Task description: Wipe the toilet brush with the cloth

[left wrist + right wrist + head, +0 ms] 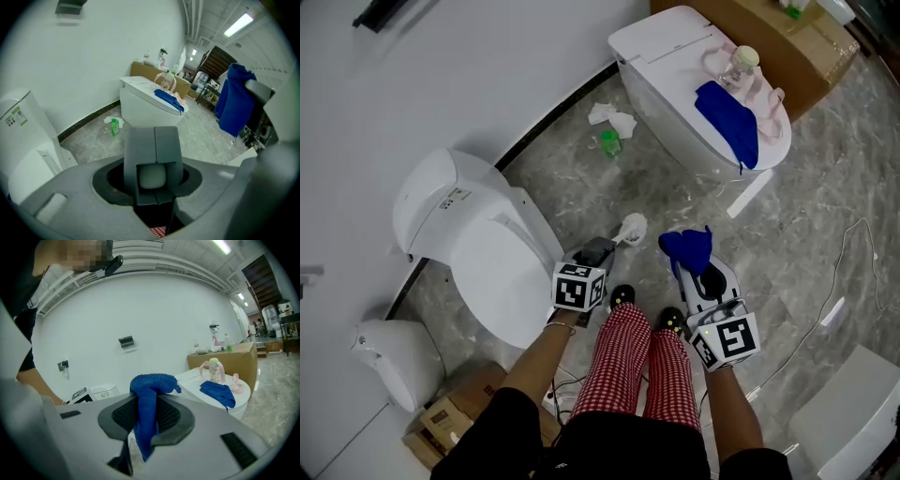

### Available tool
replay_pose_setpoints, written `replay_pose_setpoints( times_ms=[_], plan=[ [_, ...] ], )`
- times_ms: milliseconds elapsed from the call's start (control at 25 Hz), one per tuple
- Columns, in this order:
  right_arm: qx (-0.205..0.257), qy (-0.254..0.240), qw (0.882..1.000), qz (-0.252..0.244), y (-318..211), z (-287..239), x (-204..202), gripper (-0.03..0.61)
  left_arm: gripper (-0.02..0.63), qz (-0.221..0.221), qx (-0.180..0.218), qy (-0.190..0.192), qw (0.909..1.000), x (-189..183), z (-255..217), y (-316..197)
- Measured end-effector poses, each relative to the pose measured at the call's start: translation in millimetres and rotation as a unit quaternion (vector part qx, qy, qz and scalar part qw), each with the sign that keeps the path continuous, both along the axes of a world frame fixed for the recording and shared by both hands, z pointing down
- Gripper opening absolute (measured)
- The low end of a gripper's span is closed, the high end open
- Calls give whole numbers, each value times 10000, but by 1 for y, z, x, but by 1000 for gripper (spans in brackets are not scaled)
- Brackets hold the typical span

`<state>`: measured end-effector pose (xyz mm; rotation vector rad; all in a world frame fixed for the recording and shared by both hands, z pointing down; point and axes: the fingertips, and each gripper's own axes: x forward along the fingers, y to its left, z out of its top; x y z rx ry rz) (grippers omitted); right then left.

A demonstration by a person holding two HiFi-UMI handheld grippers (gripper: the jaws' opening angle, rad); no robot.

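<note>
Head view, left gripper [602,249]: clamped on toilet brush [632,227], white head seen at its 1 o'clock.
Head view, right gripper [697,270]: blue cloth [686,246] held, near the brush, at its 3 o'clock.
Left gripper view, jaws: closed round a pale rounded end, probably the brush handle.
Right gripper view, jaws: pinched on cloth, which is draped toward 6 o'clock.

Two white ceramic toilets [502,258] [661,56], two blue knitted cloths [686,246] [727,122], one small green plastic bottle [609,142], one white-headed toilet brush [633,227].
</note>
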<state>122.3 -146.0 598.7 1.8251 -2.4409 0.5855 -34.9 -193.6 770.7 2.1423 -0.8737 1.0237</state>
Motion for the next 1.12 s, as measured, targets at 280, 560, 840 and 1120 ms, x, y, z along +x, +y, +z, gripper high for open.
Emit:
replay_pose_setpoints(
  times_ms=[280, 560, 840, 1120],
  plan=[
    [41, 7, 10000, 48, -2, -20, 0, 77, 176, 82, 125, 230, 9996, 8, -31, -1],
    [147, 25, 9999, 51, -4, -37, 1, 78, 176, 253, 269, 313, 9988, 9, -55, 0],
    [151, -12, 9998, 104, -8, -52, 2, 77, 176, 233, 351, 333, 9986, 6, -77, -5],
    [224, -4, 9997, 6, -13, -68, -4, 77, 176, 112, 505, 446, 9977, 6, -99, -8]
  ],
)
